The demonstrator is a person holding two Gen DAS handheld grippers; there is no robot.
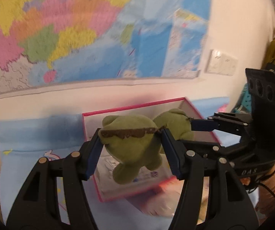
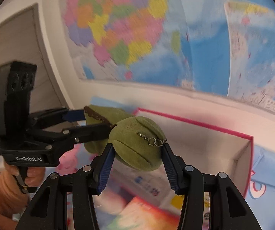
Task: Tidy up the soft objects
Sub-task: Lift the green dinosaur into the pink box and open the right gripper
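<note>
A green plush toy (image 1: 131, 147) with a brown trim band hangs in the air, held from both sides. My left gripper (image 1: 131, 134) is shut on the lobe with the brown band. My right gripper (image 1: 191, 132) comes in from the right and is shut on the other lobe. In the right wrist view the right gripper (image 2: 137, 145) clamps the rounded green plush toy (image 2: 135, 153), which carries a small metal clasp chain (image 2: 152, 140). There the left gripper (image 2: 96, 120) grips the trimmed end. An open pink-rimmed box (image 1: 118, 109) lies below and behind the toy.
The box (image 2: 195, 122) rests on a blue patterned sheet (image 1: 32, 134). A large coloured map (image 1: 70, 28) covers the wall behind, with a wall socket (image 1: 221, 63) to its right. A door (image 2: 12, 48) stands at left. A person's hand (image 2: 30, 176) holds the left gripper's handle. Colourful flat items (image 2: 137, 207) lie below.
</note>
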